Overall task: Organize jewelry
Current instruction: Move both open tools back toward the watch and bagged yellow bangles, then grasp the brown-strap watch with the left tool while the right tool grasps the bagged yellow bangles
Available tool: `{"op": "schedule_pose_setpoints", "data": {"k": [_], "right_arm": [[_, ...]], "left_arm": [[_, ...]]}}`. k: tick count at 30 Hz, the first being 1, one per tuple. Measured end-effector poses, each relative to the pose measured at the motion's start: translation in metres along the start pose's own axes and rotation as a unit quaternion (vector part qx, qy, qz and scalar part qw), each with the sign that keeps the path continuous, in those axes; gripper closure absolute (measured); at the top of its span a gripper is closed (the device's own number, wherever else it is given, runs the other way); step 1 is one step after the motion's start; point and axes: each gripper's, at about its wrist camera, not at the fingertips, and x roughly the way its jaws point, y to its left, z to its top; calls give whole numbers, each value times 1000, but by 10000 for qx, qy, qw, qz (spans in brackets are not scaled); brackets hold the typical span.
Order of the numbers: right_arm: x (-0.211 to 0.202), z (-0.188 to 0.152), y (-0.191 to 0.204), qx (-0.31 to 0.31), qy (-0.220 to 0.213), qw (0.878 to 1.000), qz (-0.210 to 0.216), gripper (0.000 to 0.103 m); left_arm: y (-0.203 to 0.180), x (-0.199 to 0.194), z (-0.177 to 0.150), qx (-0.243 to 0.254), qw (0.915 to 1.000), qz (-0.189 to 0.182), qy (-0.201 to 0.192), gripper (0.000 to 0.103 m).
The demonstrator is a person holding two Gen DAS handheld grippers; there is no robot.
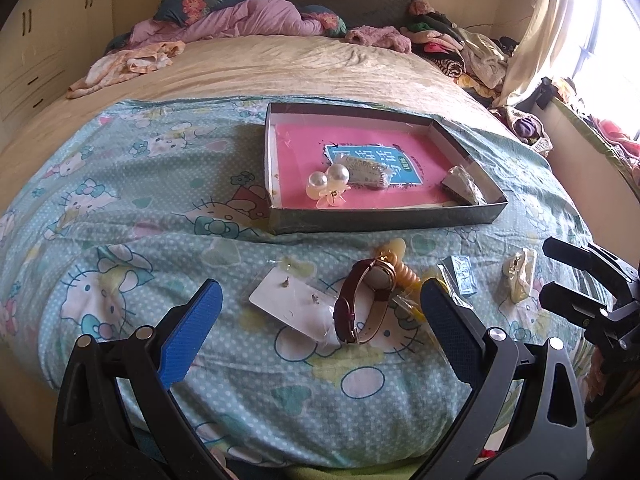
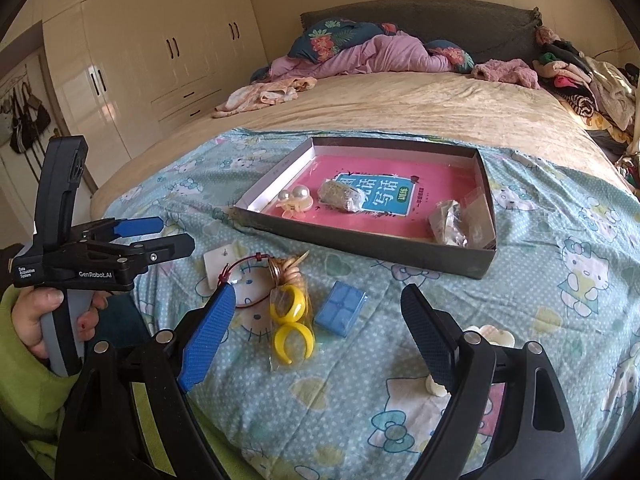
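Note:
A shallow dark box [image 1: 384,218] [image 2: 360,248] lined in pink lies on the patterned sheet. In it are a pearl hair clip [image 1: 330,184] [image 2: 296,198] and two bagged pieces. In front of it on the sheet lie a brown-strapped watch [image 1: 368,292], an earring card [image 1: 288,304] [image 2: 218,266], bagged yellow rings [image 2: 290,320], a blue packet [image 1: 462,276] [image 2: 340,314] and a cream clip [image 1: 520,276] [image 2: 492,334]. My left gripper [image 1: 320,286] [image 2: 176,234] stands open above the watch and card. My right gripper [image 2: 318,292] [image 1: 554,272] is open over the rings and blue packet, holding nothing.
Crumpled bedding and clothes [image 1: 248,20] are heaped at the head of the bed, more clothes [image 2: 580,76] along the right side. A white wardrobe [image 2: 140,72] stands on the left. A hand in a green sleeve [image 2: 36,312] holds the left gripper's handle.

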Motion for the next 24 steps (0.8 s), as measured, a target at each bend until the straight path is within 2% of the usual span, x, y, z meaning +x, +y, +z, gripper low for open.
{"op": "schedule_pose_setpoints", "data": {"k": [10, 15, 19, 20, 24], "right_arm": [[22, -21, -4, 108, 380, 9992, 102, 19], [32, -31, -7, 199, 576, 9980, 192, 19], [38, -36, -6, 199, 693, 9970, 295, 20], [39, -36, -6, 209, 716, 9966, 338, 21], [48, -42, -5, 227, 895, 9943, 535, 34]], "left_arm": [[-4, 16, -9, 59, 9996, -146, 239, 12], [-9, 21, -13, 157, 9990, -224, 340, 35], [-12, 26, -16, 211, 9983, -327, 422, 68], [-13, 27, -17, 225, 9981, -370, 429, 71], [-16, 32, -18, 276, 9976, -377, 509, 73]]}}
